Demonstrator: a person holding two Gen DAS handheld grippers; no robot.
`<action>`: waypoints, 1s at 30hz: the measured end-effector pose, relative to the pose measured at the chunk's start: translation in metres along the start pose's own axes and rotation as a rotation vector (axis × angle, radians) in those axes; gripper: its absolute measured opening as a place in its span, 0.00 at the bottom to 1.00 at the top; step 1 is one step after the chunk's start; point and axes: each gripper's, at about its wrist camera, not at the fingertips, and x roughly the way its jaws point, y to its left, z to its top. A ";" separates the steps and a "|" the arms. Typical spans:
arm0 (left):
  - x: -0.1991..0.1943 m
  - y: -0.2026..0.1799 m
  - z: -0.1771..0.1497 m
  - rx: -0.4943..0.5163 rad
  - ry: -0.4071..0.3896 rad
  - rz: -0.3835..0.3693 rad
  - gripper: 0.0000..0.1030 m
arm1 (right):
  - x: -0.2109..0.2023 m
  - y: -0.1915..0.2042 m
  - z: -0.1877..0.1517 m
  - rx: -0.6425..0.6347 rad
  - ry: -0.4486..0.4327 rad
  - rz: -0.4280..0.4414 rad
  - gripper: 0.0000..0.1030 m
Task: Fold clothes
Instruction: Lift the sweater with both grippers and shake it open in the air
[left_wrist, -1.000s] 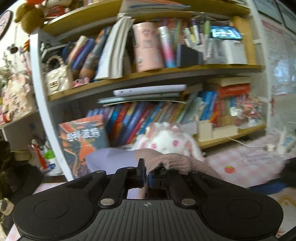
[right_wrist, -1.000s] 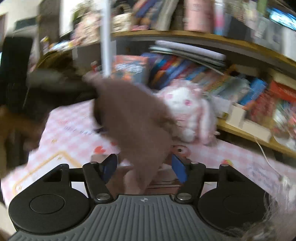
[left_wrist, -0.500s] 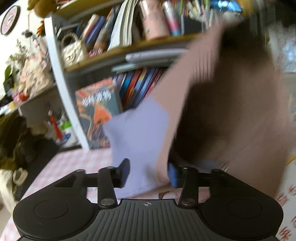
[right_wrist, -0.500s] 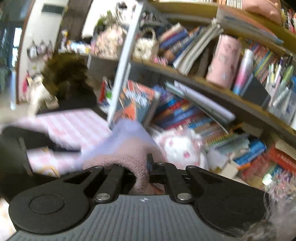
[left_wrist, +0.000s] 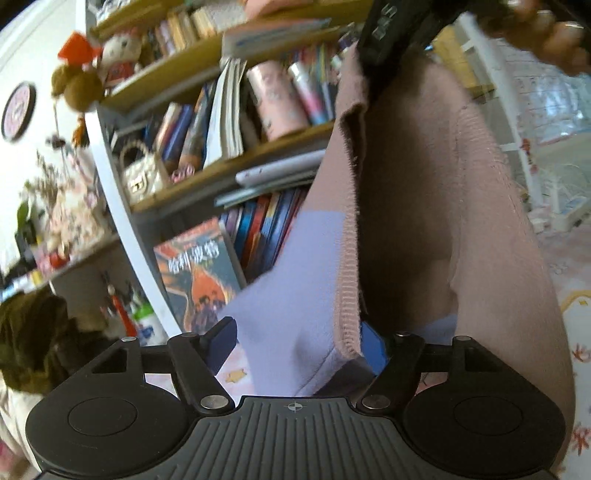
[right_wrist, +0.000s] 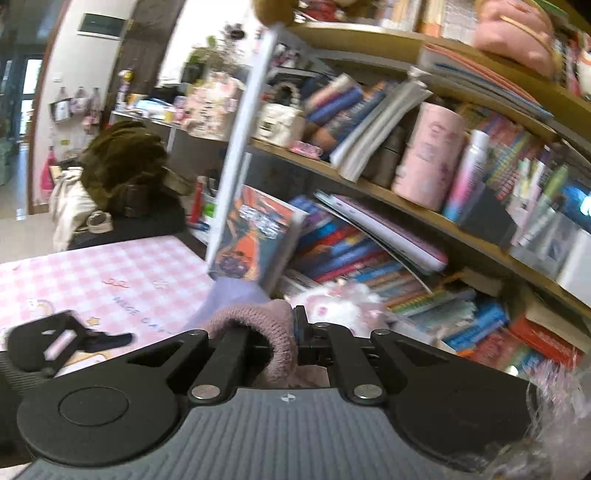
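Note:
A dusty-pink knitted garment (left_wrist: 406, 221) with a lavender part (left_wrist: 295, 280) hangs down in front of the left wrist camera. Its top is pinched by my right gripper (left_wrist: 384, 40), seen high in that view. My left gripper (left_wrist: 297, 343) is below it with jaws opening. The cloth's ribbed edge hangs between the jaws, and the pads do not press on it. In the right wrist view my right gripper (right_wrist: 295, 325) is shut on the garment's thick pink rim (right_wrist: 258, 321). My left gripper (right_wrist: 55, 343) shows blurred at the lower left over the table.
A table with a pink checked cloth (right_wrist: 110, 266) lies below. Behind it stands a crowded bookshelf (right_wrist: 369, 192) with a white plush rabbit (right_wrist: 332, 302) at its foot. A dark brown coat (right_wrist: 125, 173) is heaped at the table's far left end.
The left gripper, shut on the garment a second ago, has let go and sunk. The right gripper has shut on the pink rim and risen, so the cloth now hangs from it.

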 end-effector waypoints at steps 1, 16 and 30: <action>-0.004 -0.002 -0.001 0.010 -0.011 -0.007 0.70 | -0.001 -0.002 -0.001 0.002 0.006 0.001 0.04; 0.043 -0.011 -0.034 0.073 0.117 -0.011 0.26 | -0.012 -0.007 -0.008 -0.028 0.049 -0.057 0.04; -0.138 0.167 0.110 -0.261 -0.501 0.208 0.07 | -0.169 -0.040 -0.002 0.021 -0.239 0.205 0.04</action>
